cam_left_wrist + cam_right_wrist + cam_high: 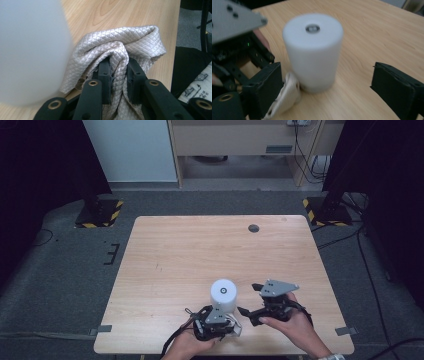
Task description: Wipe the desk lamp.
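Left gripper view: left tool pinches quilted cloth, white cylinder blurred; right tool gapes.

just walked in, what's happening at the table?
A person works two handheld tools at a wooden table. The left tool is shut on a bunched, quilted beige cloth, right beside an upright white cylinder near the table's front edge. The right tool is open, jaws wide, facing the cylinder from the other side without touching it.
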Demonstrator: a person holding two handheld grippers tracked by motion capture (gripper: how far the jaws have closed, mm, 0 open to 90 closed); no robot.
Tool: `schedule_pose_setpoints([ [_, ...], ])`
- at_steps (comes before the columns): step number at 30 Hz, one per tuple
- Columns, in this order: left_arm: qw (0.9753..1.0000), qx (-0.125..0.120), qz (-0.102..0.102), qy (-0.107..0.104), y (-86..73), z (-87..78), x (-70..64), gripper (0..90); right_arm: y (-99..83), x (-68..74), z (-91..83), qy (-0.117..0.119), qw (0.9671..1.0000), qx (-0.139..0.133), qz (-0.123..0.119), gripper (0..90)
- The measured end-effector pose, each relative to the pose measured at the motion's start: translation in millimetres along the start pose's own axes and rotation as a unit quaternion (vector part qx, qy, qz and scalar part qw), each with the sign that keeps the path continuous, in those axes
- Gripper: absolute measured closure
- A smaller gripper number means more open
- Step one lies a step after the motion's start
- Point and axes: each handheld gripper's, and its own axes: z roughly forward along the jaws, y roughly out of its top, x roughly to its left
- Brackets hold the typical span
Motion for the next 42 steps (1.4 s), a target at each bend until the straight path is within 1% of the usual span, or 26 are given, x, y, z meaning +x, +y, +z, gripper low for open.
schedule_pose_setpoints([
  [1, 1.0, 0.004, 0.002, 0.001, 1.1, 2.5, -0.4, 75.4, -7.2, -1.0, -4.4, -0.002, 1.0, 0.002, 0.0, 13.6],
  [3, 1.0, 0.006, -0.003, 0.003, 4.3, 11.6, -2.3, 75.5, -21.1, -3.3, -12.6, -0.003, 1.0, 0.004, 0.005, 16.6],
  [4, 0.9999, 0.01, -0.002, 0.008, 5.7, 15.5, -3.3, 75.6, -27.7, -4.0, -15.9, -0.003, 1.0, 0.004, 0.007, 19.4],
  [7, 0.9997, 0.021, 0.003, 0.008, 8.8, 29.0, -8.0, 75.0, -45.5, -3.9, -21.6, -0.003, 0.9999, 0.007, 0.008, 25.4],
  [8, 0.9997, 0.021, 0.004, 0.01, 9.2, 33.1, -9.8, 73.7, -52.4, -2.8, -22.4, 0.001, 0.9999, 0.01, 0.008, 26.9],
  [9, 0.9996, 0.021, 0.01, 0.012, 9.4, 34.5, -10.0, 72.0, -56.8, -1.4, -22.1, 0.003, 0.9999, 0.015, 0.002, 27.1],
  [10, 0.9997, 0.018, 0.004, 0.014, 10.3, 35.6, -10.5, 69.8, -59.4, 0.0, -21.5, 0.004, 0.9998, 0.019, -0.005, 26.9],
  [12, 0.9996, 0.012, -0.004, 0.025, 11.4, 34.8, -10.3, 61.6, -63.8, 4.9, -18.7, 0.012, 0.9994, 0.03, -0.015, 23.9],
  [13, 0.9996, 0.006, -0.007, 0.027, 11.4, 33.3, -10.0, 57.5, -64.5, 6.4, -17.1, 0.013, 0.9992, 0.033, -0.02, 22.0],
  [16, 0.9995, -0.006, -0.007, 0.029, 11.1, 26.5, -10.0, 48.3, -65.8, 9.6, -13.3, 0.016, 0.999, 0.036, -0.018, 15.1],
  [18, 0.9994, -0.011, -0.005, 0.033, 11.2, 21.2, -11.4, 42.2, -67.8, 11.2, -10.6, 0.018, 0.9986, 0.044, -0.022, 12.0],
  [20, 0.9992, -0.013, 0.002, 0.037, 11.2, 13.8, -12.4, 39.3, -69.5, 13.2, -7.8, 0.019, 0.9983, 0.049, -0.026, 11.2],
  [22, 0.9989, -0.022, 0.0, 0.041, 11.5, 5.9, -13.0, 39.1, -68.8, 15.4, -5.8, 0.02, 0.9981, 0.048, -0.035, 10.7],
  [24, 0.9979, -0.039, -0.01, 0.05, 13.4, -3.5, -11.1, 39.4, -67.2, 19.3, -3.0, 0.026, 0.9979, 0.043, -0.041, 10.2],
  [25, 0.9975, -0.044, -0.012, 0.053, 14.1, -5.7, -10.2, 41.0, -67.0, 21.0, -0.6, 0.029, 0.9976, 0.045, -0.044, 9.9],
  [26, 0.9973, -0.045, -0.01, 0.058, 15.4, -8.0, -9.0, 43.4, -67.0, 21.9, 1.5, 0.03, 0.9973, 0.049, -0.047, 9.6],
  [27, 0.9971, -0.044, -0.009, 0.061, 16.2, -8.8, -8.8, 43.8, -67.2, 23.3, 5.7, 0.033, 0.9967, 0.056, -0.05, 9.6],
  [29, 0.997, -0.046, -0.009, 0.061, 16.8, -11.4, -8.9, 44.9, -67.8, 26.0, 12.5, 0.031, 0.9955, 0.065, -0.061, 9.1],
  [31, 0.9966, -0.052, -0.007, 0.064, 18.0, -16.5, -10.2, 45.0, -66.8, 27.6, 17.7, 0.032, 0.995, 0.068, -0.065, 9.4],
  [33, 0.9962, -0.063, -0.008, 0.06, 20.5, -25.2, -11.6, 44.6, -65.8, 28.0, 21.9, 0.032, 0.9946, 0.067, -0.072, 10.0],
  [34, 0.9955, -0.073, -0.007, 0.06, 22.1, -31.1, -13.6, 44.4, -65.3, 28.5, 24.2, 0.033, 0.9944, 0.067, -0.075, 9.9],
  [36, 0.9943, -0.085, -0.003, 0.064, 24.0, -40.1, -15.9, 43.6, -65.0, 30.1, 29.6, 0.041, 0.9934, 0.069, -0.082, 9.9],
  [38, 0.992, -0.102, -0.002, 0.074, 24.8, -52.2, -16.5, 42.4, -66.2, 33.2, 34.9, 0.045, 0.9918, 0.079, -0.09, 12.5],
  [40, 0.9905, -0.108, -0.003, 0.085, 24.4, -61.0, -14.7, 39.7, -67.7, 34.5, 40.7, 0.042, 0.99, 0.093, -0.097, 21.0],
  [41, 0.9891, -0.11, -0.005, 0.098, 23.7, -66.5, -12.4, 37.9, -68.3, 34.5, 42.6, 0.039, 0.9894, 0.099, -0.099, 25.3],
  [42, 0.9886, -0.109, -0.008, 0.104, 23.2, -69.6, -10.4, 36.1, -68.8, 33.8, 45.0, 0.038, 0.9894, 0.101, -0.096, 28.7],
])
